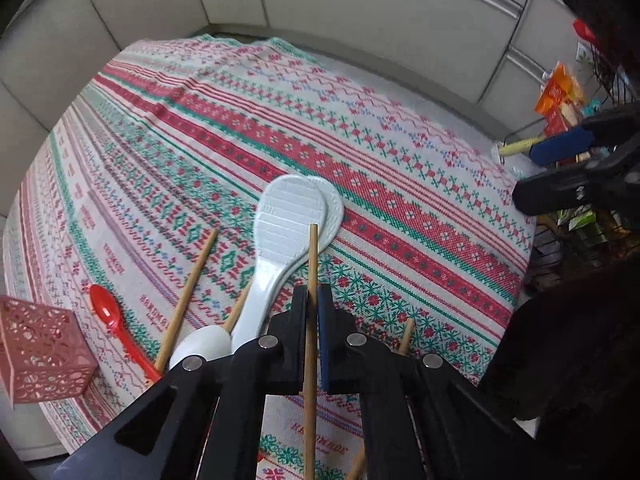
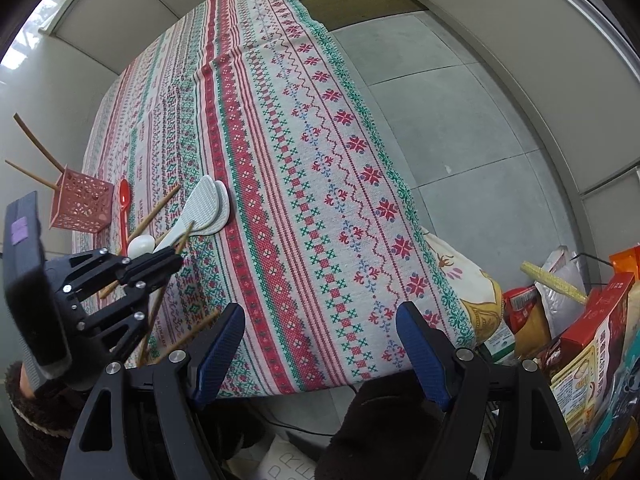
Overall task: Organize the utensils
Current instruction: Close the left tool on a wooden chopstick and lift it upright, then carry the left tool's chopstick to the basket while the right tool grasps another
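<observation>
My left gripper is shut on a wooden chopstick, which runs up between the pads and sticks out past the tips. Two stacked white rice paddles lie just beyond it, with a white spoon, a red spoon and a loose chopstick to the left. A pink lattice holder stands at the table's left end with two chopsticks leaning out of it. My right gripper is open above the table's near edge, nothing between its blue pads.
A patterned red, green and white cloth covers the table. Food boxes and bags are piled to the right, over the grey tiled floor. A dark fuzzy sleeve shows at the lower left.
</observation>
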`<state>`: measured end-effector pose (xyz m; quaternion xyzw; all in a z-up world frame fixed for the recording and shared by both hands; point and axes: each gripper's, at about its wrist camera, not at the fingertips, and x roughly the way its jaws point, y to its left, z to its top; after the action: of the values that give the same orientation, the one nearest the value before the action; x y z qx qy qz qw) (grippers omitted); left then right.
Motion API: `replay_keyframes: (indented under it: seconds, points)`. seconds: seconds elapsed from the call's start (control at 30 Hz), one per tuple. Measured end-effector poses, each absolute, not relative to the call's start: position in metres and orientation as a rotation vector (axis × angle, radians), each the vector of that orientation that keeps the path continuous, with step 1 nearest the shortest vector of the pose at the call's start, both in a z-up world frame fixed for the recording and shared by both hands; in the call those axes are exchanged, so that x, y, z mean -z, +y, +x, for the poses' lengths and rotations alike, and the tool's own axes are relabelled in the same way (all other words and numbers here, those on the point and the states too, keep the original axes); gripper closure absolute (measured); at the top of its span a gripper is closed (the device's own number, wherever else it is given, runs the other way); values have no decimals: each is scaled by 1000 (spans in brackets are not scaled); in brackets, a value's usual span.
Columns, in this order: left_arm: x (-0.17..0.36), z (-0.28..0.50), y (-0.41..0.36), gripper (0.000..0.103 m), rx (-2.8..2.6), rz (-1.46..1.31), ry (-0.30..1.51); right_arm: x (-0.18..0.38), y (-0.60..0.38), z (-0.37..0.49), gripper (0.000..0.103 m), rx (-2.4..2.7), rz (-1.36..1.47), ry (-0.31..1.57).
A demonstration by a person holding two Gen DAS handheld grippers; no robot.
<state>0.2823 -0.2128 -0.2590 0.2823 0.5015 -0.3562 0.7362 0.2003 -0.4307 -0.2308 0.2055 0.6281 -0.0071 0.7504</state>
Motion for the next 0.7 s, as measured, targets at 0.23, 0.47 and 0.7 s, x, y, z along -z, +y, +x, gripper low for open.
replay_keyframes:
  seconds: [0.23, 0.47, 0.7]
  points:
    - [240, 290, -183, 98, 714, 552, 1076, 247, -407, 203, 24, -65, 513, 1443]
    - [210, 287, -140, 98, 652, 441, 1030, 265, -366, 211, 24, -105, 574, 1508]
    - [181, 283, -77, 98, 563, 291, 961, 279, -324, 218, 42, -94, 548, 1551]
